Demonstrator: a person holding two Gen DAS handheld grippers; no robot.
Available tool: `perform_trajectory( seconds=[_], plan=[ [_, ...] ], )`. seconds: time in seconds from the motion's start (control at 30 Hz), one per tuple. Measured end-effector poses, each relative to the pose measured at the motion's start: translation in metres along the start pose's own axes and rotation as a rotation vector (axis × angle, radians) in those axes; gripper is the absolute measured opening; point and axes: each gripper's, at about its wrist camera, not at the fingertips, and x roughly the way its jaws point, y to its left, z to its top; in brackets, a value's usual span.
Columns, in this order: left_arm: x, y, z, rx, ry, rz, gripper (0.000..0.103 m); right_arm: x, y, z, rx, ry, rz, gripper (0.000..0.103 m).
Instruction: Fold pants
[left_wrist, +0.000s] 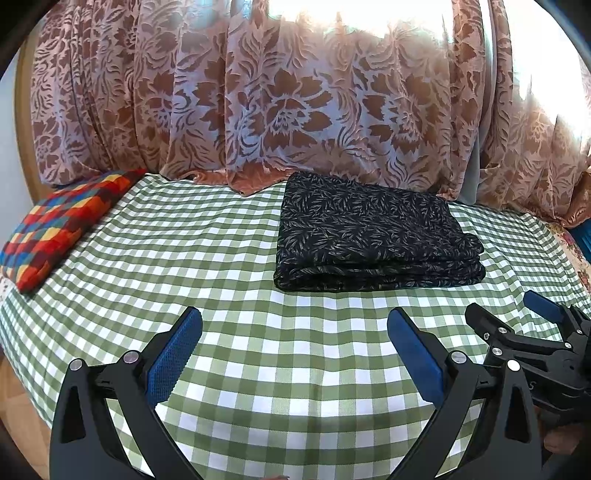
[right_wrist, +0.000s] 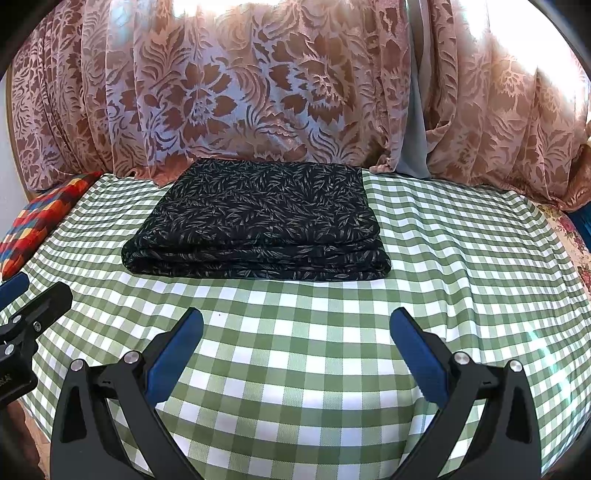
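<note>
With the pants already lying in a neat folded stack on the checked cloth, both grippers, left gripper and right gripper, hang wide and empty, so folding looks finished and nothing but withdrawal remains.

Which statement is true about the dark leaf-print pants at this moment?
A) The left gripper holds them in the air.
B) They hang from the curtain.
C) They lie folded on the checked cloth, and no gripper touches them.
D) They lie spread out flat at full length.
C: the pants lie in a stacked fold on the checked cloth, while the left gripper and right gripper stand open and empty in front of them.
</note>
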Motion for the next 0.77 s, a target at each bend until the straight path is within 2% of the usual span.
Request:
perform_trajectory(
  seconds=[0.4, 0.57, 0.77],
  plan=[
    [-0.002, 0.000, -0.001, 0.006, -0.014, -0.003, 0.099, 0.003, -0.002, -0.002, -0.002, 0.009, 0.004, 0.101],
    [0.008, 0.003, -0.001, -0.011, 0.029, 0.013, 0.099, 0.004, -0.005, -0.002, -0.001, 0.011, 0.004, 0.101],
    [0.028, 0.012, -0.008, -0.028, 0.092, 0.007, 0.099, 0.009, -0.030, -0.002, 0.028, 0.034, -0.030, 0.101]
  ],
)
